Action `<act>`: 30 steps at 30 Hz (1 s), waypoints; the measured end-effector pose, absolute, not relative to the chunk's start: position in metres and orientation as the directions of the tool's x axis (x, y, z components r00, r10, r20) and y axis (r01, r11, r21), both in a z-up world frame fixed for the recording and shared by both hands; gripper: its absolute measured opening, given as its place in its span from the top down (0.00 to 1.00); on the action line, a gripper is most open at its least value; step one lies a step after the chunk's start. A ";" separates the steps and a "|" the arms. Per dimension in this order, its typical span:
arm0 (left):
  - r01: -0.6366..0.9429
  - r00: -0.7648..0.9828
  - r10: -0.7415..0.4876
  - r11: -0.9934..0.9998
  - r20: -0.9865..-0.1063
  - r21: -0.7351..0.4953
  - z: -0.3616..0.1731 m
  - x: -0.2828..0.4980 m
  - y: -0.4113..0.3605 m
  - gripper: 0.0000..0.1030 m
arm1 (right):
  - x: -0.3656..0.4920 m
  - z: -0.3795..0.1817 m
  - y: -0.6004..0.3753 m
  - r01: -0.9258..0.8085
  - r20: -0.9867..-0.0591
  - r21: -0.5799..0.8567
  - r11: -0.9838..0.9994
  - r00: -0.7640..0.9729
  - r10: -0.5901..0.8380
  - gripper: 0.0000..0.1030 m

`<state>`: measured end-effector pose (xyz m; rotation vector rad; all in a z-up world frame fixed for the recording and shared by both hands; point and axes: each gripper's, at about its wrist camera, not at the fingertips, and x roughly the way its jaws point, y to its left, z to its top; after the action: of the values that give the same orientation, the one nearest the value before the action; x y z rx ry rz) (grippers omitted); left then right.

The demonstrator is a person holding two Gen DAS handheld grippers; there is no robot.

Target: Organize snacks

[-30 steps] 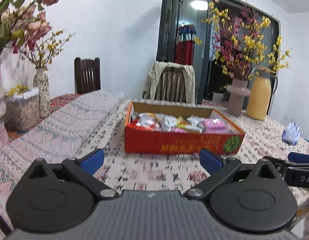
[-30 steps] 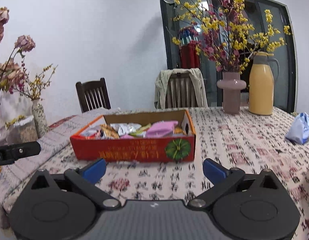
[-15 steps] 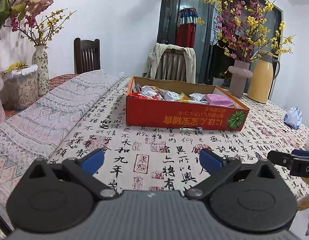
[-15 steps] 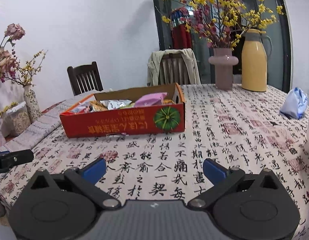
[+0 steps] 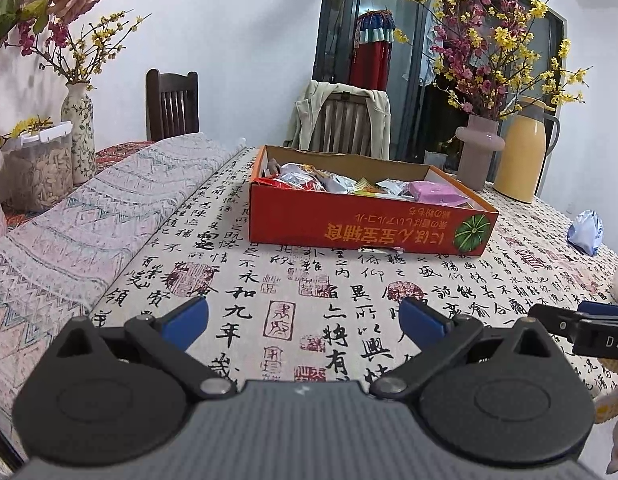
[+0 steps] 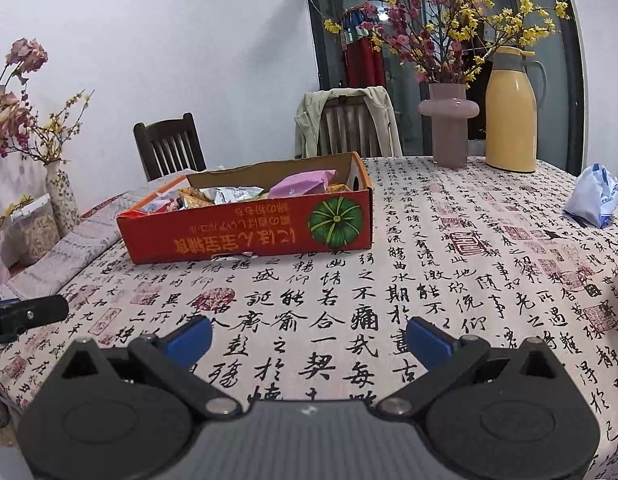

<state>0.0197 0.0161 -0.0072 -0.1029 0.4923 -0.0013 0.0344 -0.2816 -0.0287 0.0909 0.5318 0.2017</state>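
A shallow red cardboard box (image 5: 361,226) (image 6: 245,232) holds several wrapped snacks, among them a pink packet (image 5: 439,193) (image 6: 303,184) and silver packets (image 5: 301,178). It sits mid-table on the calligraphy-print tablecloth (image 5: 301,296). My left gripper (image 5: 303,318) hovers open above the cloth, well short of the box, nothing between its blue fingertips. My right gripper (image 6: 309,338) is likewise open and empty, nearer the table's front edge; one of its fingertips (image 5: 581,318) shows at the right in the left wrist view.
A mauve vase (image 6: 449,124) of blossom branches and a yellow thermos jug (image 6: 511,116) stand at the back right. A blue-white plastic bag (image 6: 593,196) lies at the right. A patterned runner (image 5: 81,232), a floral vase (image 5: 79,132), a lidded container (image 5: 37,168) and two chairs (image 6: 169,144).
Both grippers have risen and tilted down, so more of the tablecloth and the box's inside now shows. Both stay open; the box and snacks have not moved.
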 end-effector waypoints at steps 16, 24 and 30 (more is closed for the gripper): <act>-0.024 0.881 -0.027 0.995 -0.473 -0.101 -0.008 0.020 0.017 0.00 | 0.035 -0.031 -0.281 -0.169 -0.499 0.137 0.976 0.840 0.215 0.00; -0.024 0.881 -0.027 0.995 -0.473 -0.101 -0.008 0.020 0.017 0.00 | 0.035 -0.031 -0.281 -0.169 -0.499 0.137 0.976 0.839 0.215 0.00; -0.024 0.881 -0.026 0.995 -0.473 -0.101 -0.008 0.019 0.017 0.00 | 0.035 -0.032 -0.281 -0.169 -0.500 0.137 0.976 0.839 0.215 0.00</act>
<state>0.0194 0.0166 -0.0082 -0.1049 0.4934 -0.0011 0.0353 -0.2805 -0.0316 0.0884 0.5384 0.2034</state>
